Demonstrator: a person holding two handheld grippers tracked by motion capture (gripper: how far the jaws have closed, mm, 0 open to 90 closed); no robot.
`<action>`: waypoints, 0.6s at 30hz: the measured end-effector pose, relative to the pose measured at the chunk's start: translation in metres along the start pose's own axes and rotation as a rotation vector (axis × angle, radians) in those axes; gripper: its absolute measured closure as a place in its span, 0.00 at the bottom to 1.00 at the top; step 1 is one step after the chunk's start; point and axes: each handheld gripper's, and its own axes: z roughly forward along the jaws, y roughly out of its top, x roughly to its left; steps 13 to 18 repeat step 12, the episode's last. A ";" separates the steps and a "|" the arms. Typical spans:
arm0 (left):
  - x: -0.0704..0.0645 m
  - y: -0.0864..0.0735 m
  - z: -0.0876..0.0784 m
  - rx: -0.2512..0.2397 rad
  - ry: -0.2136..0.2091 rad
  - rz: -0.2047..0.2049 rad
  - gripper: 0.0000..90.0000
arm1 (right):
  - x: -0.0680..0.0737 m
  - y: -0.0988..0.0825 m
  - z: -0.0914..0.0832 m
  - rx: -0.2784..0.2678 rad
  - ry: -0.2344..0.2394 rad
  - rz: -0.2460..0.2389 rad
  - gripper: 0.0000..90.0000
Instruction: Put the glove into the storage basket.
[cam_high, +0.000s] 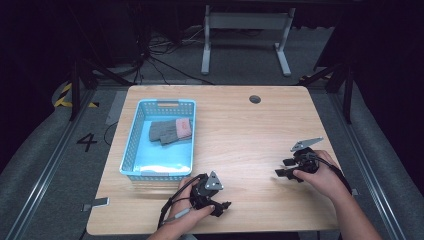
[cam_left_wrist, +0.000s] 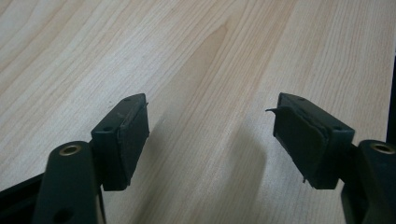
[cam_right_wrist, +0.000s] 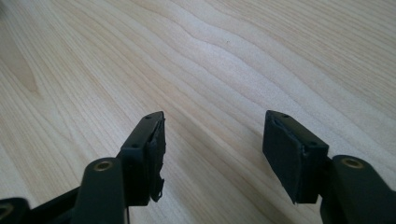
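Both sets of fingers stand wide apart with only bare wood between them: the left gripper (cam_left_wrist: 210, 123) shows its two black pads (cam_left_wrist: 133, 140) spread over the tabletop, gripping nothing, and the right gripper (cam_right_wrist: 212, 140) is likewise spread and empty-handed. In the high view the left gripper (cam_high: 216, 199) sits low at the near edge of the table, just near and right of the basket's near-right corner, held in the person's left hand (cam_high: 187, 212). The right gripper (cam_high: 286, 169) rests near the right edge, well apart from it. A grey knitted glove (cam_high: 170, 131) with a pink cuff lies in the far half of the light-blue plastic basket (cam_high: 131, 145), on the left side of the wooden table (cam_high: 250, 130).
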 end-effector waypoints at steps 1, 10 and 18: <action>0.000 0.000 0.000 -0.005 0.004 -0.010 0.30 | 0.000 -0.001 0.001 -0.001 -0.004 -0.006 0.44; 0.001 -0.001 -0.001 0.019 0.057 -0.005 0.28 | -0.002 -0.002 0.003 0.002 -0.030 -0.013 0.43; 0.001 -0.001 -0.001 0.021 0.058 -0.008 0.28 | -0.002 -0.002 0.003 0.002 -0.038 -0.018 0.43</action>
